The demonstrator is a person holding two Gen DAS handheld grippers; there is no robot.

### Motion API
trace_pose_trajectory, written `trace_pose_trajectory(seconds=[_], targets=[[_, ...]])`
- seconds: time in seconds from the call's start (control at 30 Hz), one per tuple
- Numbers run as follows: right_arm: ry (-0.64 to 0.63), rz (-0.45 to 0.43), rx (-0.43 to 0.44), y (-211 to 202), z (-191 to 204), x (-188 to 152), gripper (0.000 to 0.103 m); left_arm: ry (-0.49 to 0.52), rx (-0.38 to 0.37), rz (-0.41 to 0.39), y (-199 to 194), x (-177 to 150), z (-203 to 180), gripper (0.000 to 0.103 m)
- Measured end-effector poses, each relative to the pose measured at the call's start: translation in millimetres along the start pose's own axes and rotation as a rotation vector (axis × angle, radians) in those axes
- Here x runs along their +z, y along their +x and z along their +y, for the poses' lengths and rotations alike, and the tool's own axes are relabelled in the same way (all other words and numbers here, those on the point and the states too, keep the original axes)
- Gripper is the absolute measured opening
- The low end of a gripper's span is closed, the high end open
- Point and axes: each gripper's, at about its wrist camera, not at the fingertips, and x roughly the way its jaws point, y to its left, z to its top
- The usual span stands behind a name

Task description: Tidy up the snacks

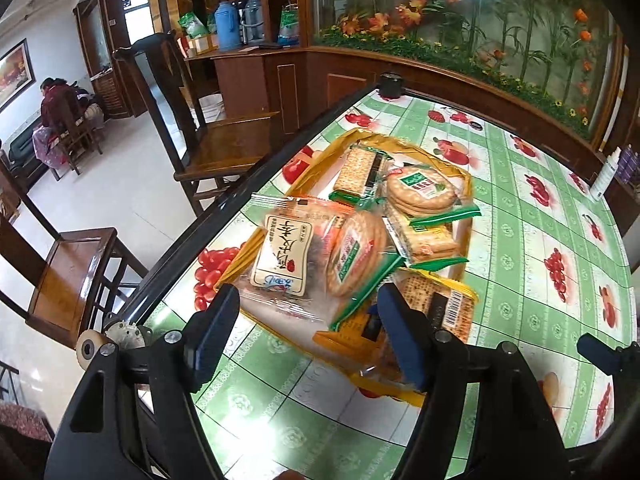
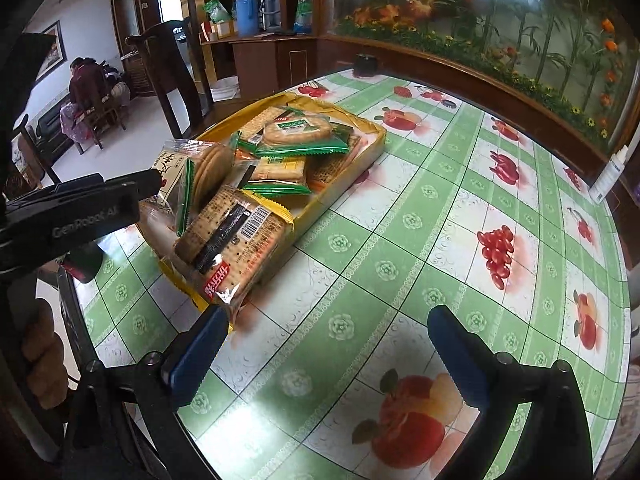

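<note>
Every snack I can see sits in or over the yellow tray (image 1: 466,184), so I judge the gathering is nearly done and what is in hand is tidying the pile. The tray lies on the surface (image 2: 400,240), near the edge that faces the wooden chair (image 1: 224,140).

My left tool (image 1: 310,332) hovers over the tray's near end with its jaws partly spread; they pinch nothing. Between them, but not touched by either pad, lie the clear white-label pack (image 1: 282,256) and the round cracker pack (image 1: 356,252), both leaning on the heap at the tray's near side. Further in, at the tray's far half, a second round pack (image 1: 420,192) rests on top of square cracker packs.

My right tool (image 2: 332,344) is spread wide and empty, over bare cloth just outside the tray's near corner. Its left pad is close beside the soda cracker pack (image 2: 236,236), which lies tilted across that corner and sticks out past the rim; I cannot tell whether pad and wrapper touch.

That overhanging pack is the loose end. The next move, as I read it, calls for a nudge or a pinch on its long sides to bring it wholly inside the rim, laid flat. The wrappers look slick and the heap is uneven, so a hard push could slide neighbours out over the tray's far rim.
</note>
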Motion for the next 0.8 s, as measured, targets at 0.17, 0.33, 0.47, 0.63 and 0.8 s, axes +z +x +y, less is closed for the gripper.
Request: trace_pose_trajectory(seconds=[0.17,0.33,0.47,0.63,0.8], targets=[[-0.018,-0.001,0.003,0.0,1.3,1.3,0.101,0.019,-0.039,0.002,-3.3,-1.5,-4.9,0.072],[-0.016,0.006,0.008,2.8,0.9,2.7,0.101,0.026,-0.033,-0.009,-5.5,-1.5,-5.4,0.079],[-0.009,0.013,0.01,4.2,-0.6,2.6,0.101,0.017,-0.026,-0.01,-3.7,-0.4,-2.3,0.08],[-0.001,0.014,0.008,5.5,-0.8,4.4,0.101,0.014,-0.026,-0.009,-2.2,-1.0,0.0,0.08],[0.005,-0.009,0.012,5.3,4.7,15.9,0.101,0.001,-0.028,-0.003,-1.9,-1.4,6.0,0.08]])
